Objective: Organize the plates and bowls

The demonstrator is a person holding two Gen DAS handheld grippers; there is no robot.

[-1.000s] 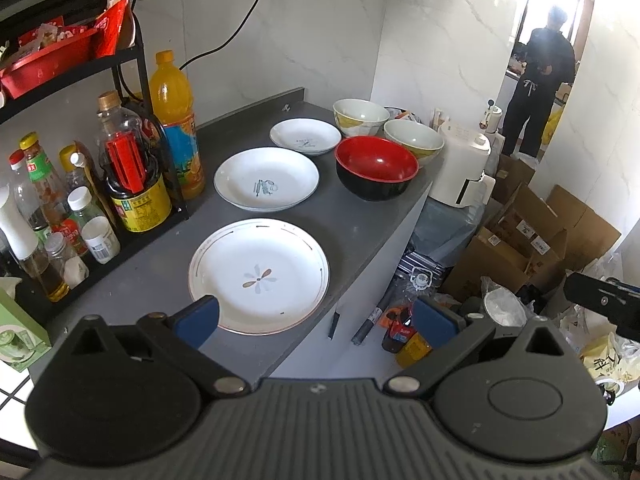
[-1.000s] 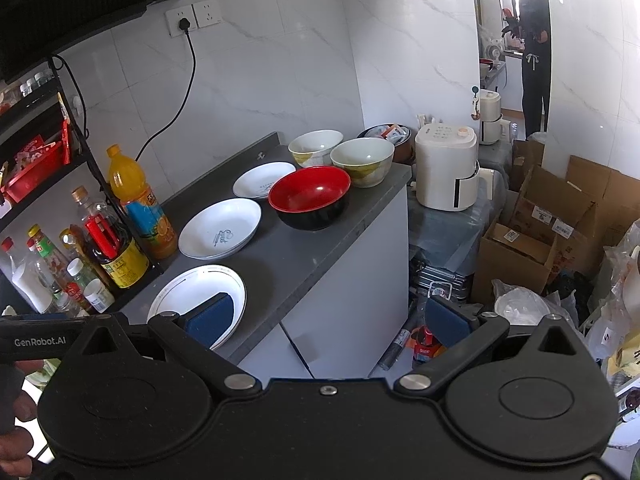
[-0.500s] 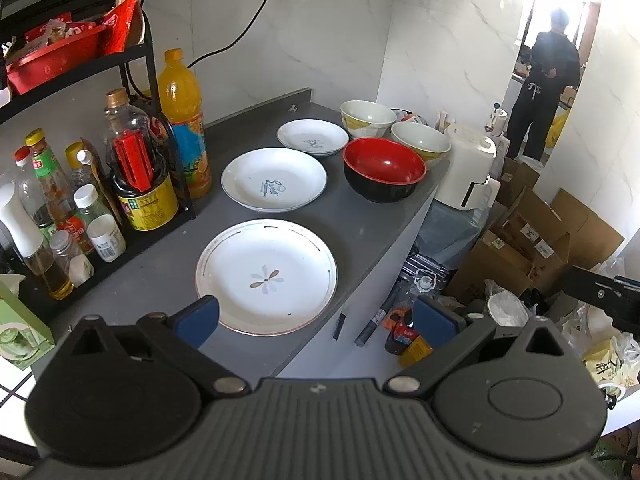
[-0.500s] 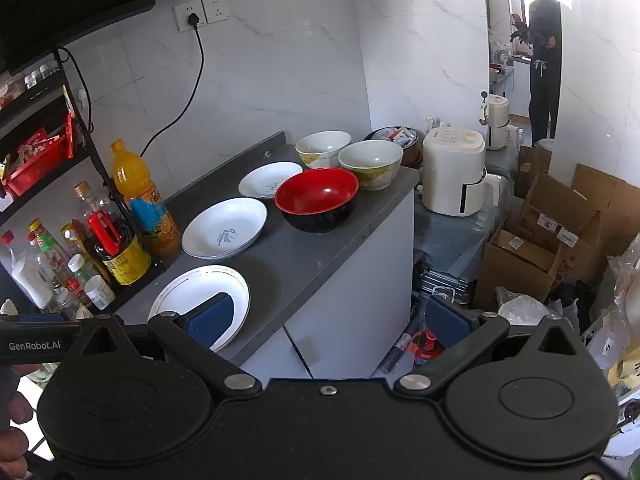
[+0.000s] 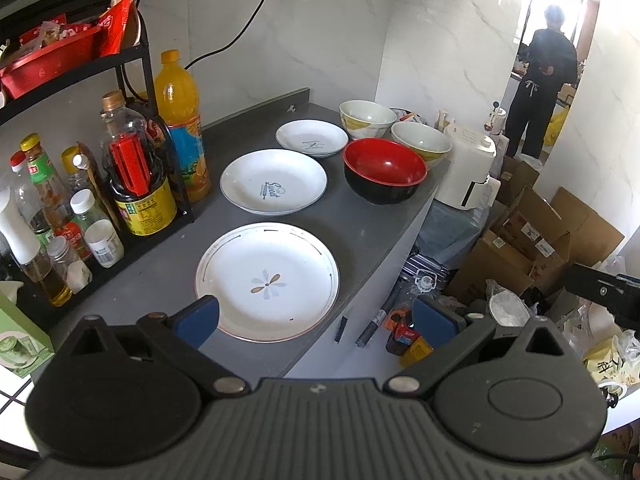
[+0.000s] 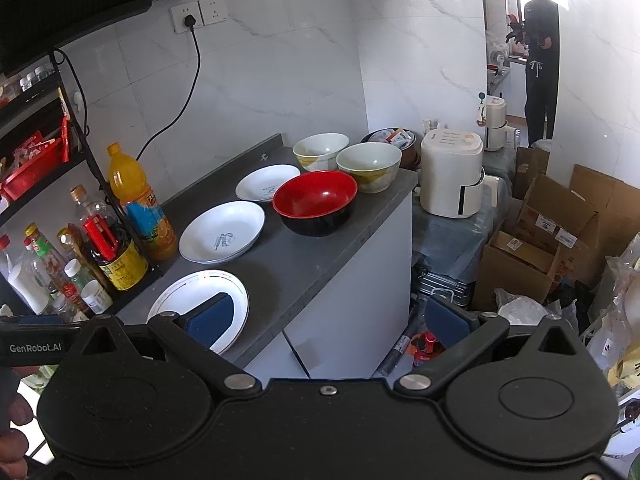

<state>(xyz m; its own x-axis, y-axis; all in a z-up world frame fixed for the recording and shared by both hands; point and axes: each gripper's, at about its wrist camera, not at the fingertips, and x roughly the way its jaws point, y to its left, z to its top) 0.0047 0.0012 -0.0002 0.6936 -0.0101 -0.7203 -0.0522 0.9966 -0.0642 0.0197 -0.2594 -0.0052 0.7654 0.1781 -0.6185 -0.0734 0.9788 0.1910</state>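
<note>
Both tools came slightly closer; left tool (image 5: 316, 316) and right tool (image 6: 328, 316) hang wide open, empty, above the white flower-printed plate (image 5: 267, 280) near the worktop's (image 5: 372, 236) front edge.

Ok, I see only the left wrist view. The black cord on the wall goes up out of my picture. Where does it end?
Observer: In the right wrist view the cord ends at a plug in the wall socket.
Operator: And the right gripper, is it open? I see only a piece of it.
Observer: Yes, the right gripper is open, with nothing between its pads.
Operator: Behind the pale bowls I see only some packets. What are they in?
Observer: They lie in a dark pot that stands behind the bowls, next to the white appliance.
</note>
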